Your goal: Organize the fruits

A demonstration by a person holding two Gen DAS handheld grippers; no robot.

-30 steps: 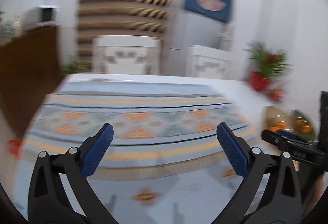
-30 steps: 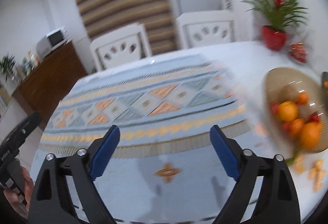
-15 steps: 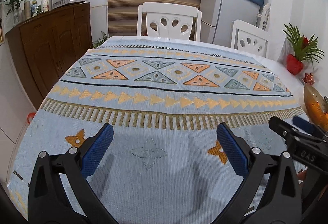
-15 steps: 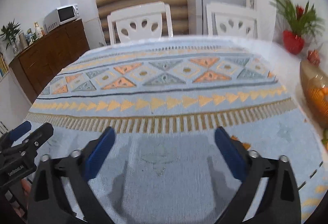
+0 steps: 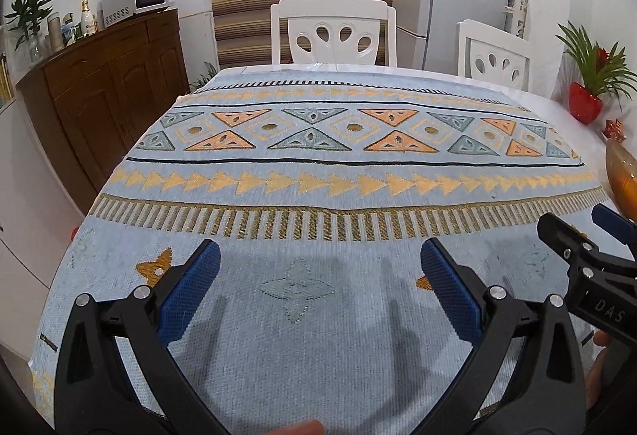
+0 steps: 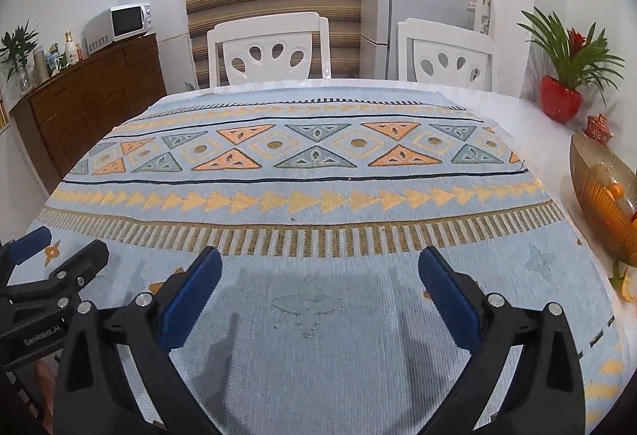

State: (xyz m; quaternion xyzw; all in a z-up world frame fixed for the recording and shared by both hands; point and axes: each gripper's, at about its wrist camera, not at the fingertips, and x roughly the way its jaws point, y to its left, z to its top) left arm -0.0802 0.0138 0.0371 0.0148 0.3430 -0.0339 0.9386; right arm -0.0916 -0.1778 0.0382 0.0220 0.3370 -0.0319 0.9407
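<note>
An amber ribbed bowl [image 6: 597, 192] holding oranges [image 6: 615, 191] and other fruit stands at the table's right edge; only its rim [image 5: 619, 172] shows in the left wrist view. Pieces of orange peel [image 6: 627, 289] lie on the cloth just in front of it. My left gripper [image 5: 318, 275] hovers open over the near part of the patterned cloth, nothing between its blue pads. My right gripper [image 6: 318, 279] is open too, empty, over the same near strip. Each gripper shows at the edge of the other's view: the right one [image 5: 589, 255], the left one [image 6: 51, 267].
A light blue patterned cloth [image 6: 310, 172] covers the table. Two white chairs [image 6: 270, 48] [image 6: 446, 56] stand at the far side. A red pot with a plant [image 6: 561, 102] and a small red ornament [image 6: 597, 128] sit far right. A wooden sideboard [image 5: 99, 88] runs along the left.
Both views have swung left from the bowl side and settled facing the far chairs. The bowl has slid to the right edge. Both grippers stayed open.
</note>
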